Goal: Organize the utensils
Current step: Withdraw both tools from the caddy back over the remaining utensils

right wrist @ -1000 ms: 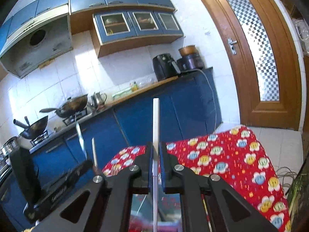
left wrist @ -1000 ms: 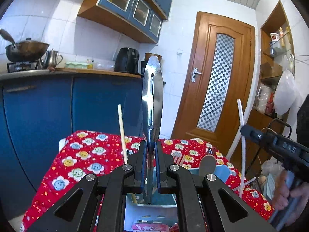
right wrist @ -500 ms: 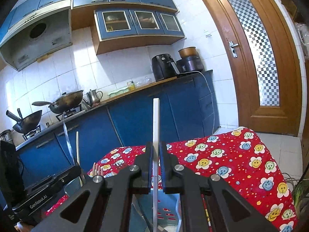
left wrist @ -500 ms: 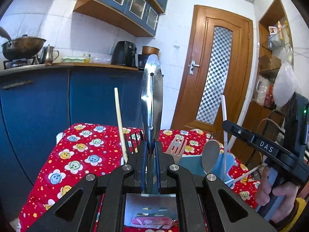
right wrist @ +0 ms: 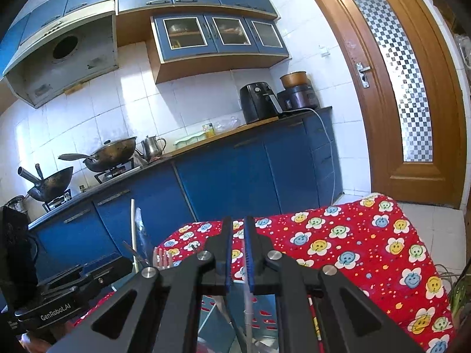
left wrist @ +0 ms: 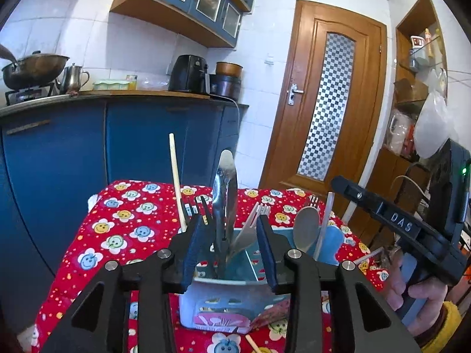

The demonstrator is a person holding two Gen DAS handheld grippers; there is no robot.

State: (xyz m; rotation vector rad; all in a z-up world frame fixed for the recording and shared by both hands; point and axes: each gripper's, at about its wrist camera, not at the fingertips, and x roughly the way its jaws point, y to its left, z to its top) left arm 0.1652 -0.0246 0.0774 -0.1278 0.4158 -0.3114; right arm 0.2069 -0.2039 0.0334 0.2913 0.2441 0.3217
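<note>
The scene is bounded by a run of blue kitchen cabinets (left wrist: 117, 144) with a wooden-edged top, on which a black air fryer (left wrist: 190, 73), a steel kettle (left wrist: 72, 78) and a dark wok (left wrist: 34, 66) are seen, and by a brown wooden door (left wrist: 329, 111) with a chequered glass panel. In front of these, the worktop (left wrist: 123, 220) is covered by a red cloth printed with smiling flowers. A pale blue plastic utensil holder (left wrist: 223, 306) with slotted walls is stood on the cloth, right under both claws. Upright in it are seen a shiny metal pair of tongs (left wrist: 225, 188), a thin wooden chopstick (left wrist: 176, 182), a pale plastic fork (left wrist: 250, 232), a grey spoon (left wrist: 306, 229) and a white plastic straw (left wrist: 323, 226). The left claw (left wrist: 229, 250) is held wide open around the top of the holder, its blue ribbed pads clear of the tongs, and nothing is gripped by it. The right claw (right wrist: 237, 260) is seen with only a narrow gap between its blue pads; the straw (right wrist: 247, 300) is seen running down through that gap, but whether it is pinched or merely passed between the pads cannot be told. A loose chopstick end (left wrist: 253, 342) is seen lying on the cloth in front of the holder.
</note>
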